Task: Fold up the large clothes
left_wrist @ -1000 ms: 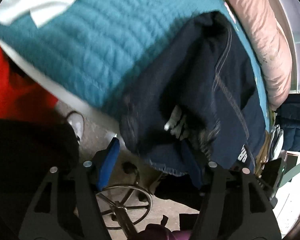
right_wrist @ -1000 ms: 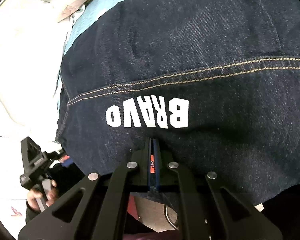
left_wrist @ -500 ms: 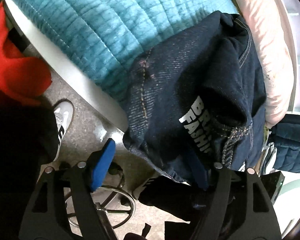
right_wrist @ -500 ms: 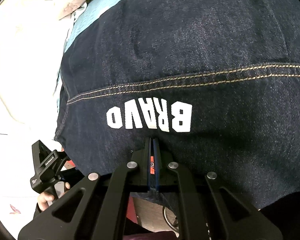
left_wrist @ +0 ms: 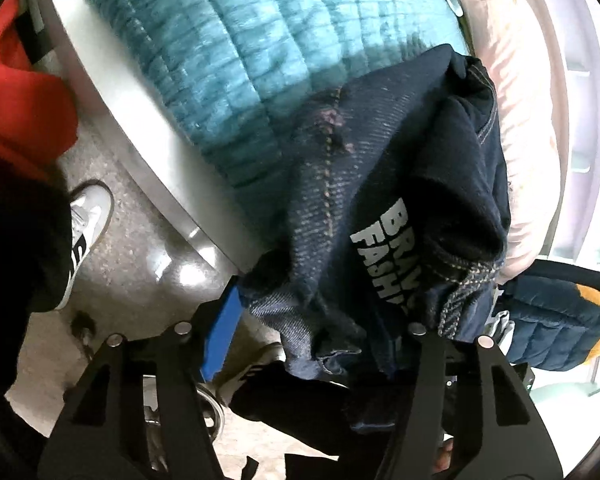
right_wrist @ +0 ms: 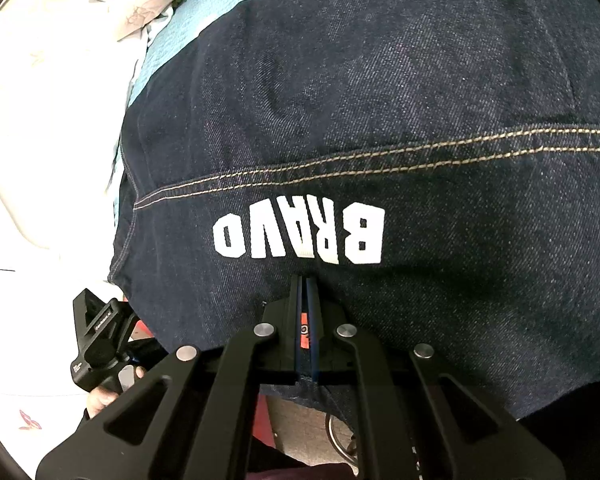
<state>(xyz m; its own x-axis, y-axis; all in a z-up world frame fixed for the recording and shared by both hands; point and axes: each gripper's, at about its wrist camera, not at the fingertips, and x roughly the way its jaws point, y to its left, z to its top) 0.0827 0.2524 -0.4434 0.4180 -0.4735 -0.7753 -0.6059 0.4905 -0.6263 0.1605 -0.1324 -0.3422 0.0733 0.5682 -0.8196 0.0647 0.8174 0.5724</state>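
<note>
Here the right claw (right_wrist: 306, 320) pinches the dark denim jeans (right_wrist: 380, 120); the left claw (left_wrist: 320, 332) is spread around their bunched edge.

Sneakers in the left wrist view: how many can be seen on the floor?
2. One white sneaker is at the left on the floor; the other sneaker is lower, near the middle, partly hidden under the hanging denim garment.

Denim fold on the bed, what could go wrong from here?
1. The left gripper is open with the denim garment bunched between its fingers; closing now would likely pinch several layers.
2. The right gripper is shut on the hem only, so a tug might slip it.
3. The bunch overhangs the bed edge and may slide off the teal quilt.
</note>
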